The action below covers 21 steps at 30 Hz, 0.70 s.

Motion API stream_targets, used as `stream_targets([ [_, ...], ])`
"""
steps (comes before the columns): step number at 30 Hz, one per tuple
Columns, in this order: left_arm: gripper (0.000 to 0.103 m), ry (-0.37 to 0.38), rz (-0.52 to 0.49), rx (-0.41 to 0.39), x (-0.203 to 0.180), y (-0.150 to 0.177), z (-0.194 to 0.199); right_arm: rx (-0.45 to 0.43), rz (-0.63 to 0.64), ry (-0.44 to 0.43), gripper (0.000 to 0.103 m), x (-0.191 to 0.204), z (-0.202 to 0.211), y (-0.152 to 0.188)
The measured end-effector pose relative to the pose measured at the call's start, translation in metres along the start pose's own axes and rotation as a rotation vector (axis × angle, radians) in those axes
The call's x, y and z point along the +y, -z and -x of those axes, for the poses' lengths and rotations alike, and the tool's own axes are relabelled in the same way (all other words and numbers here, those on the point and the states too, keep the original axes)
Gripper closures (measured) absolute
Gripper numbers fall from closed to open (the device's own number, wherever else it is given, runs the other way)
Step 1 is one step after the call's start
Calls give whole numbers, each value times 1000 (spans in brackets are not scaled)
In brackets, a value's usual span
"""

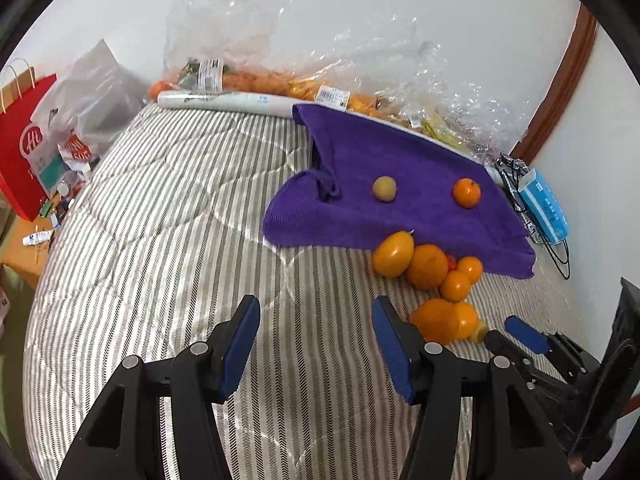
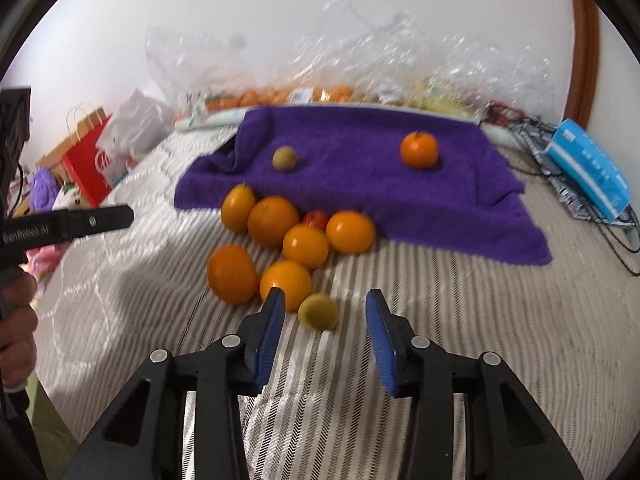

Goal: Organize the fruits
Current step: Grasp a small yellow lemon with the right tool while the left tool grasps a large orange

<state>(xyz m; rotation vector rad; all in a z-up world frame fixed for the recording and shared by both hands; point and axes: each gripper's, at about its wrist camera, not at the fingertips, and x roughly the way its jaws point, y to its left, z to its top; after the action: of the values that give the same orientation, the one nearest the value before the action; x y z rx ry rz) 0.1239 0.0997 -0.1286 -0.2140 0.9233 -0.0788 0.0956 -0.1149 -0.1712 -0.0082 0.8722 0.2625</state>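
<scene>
Yellow-green fruit (image 2: pixel 318 311) lies just beyond the parted right tongs (image 2: pixel 325 316).

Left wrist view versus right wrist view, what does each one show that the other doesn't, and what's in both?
Only the left wrist view shows the open left gripper over bare striped bedding.

Only the right wrist view shows the open right gripper closing in around the small yellow-green fruit, pads not yet touching it.

Both show the purple towel carrying one orange and one small greenish fruit, with the orange pile in front.

Bright, even indoor light; right wrist view motion-blurred (left sharp), strong fisheye bending at dark rims.
</scene>
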Motion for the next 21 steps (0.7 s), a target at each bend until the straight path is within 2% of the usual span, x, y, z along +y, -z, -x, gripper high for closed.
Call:
stream_targets([
  [10, 47, 29, -26, 19, -7, 6, -13, 37, 36, -20, 63, 2, -24, 7],
  [14, 47, 49, -36, 23, -14, 7, -16, 27, 81, -20, 76, 7, -24, 7],
  [21, 47, 111, -95, 22, -39, 12, -19, -4, 101, -13, 77, -2, -12, 10],
])
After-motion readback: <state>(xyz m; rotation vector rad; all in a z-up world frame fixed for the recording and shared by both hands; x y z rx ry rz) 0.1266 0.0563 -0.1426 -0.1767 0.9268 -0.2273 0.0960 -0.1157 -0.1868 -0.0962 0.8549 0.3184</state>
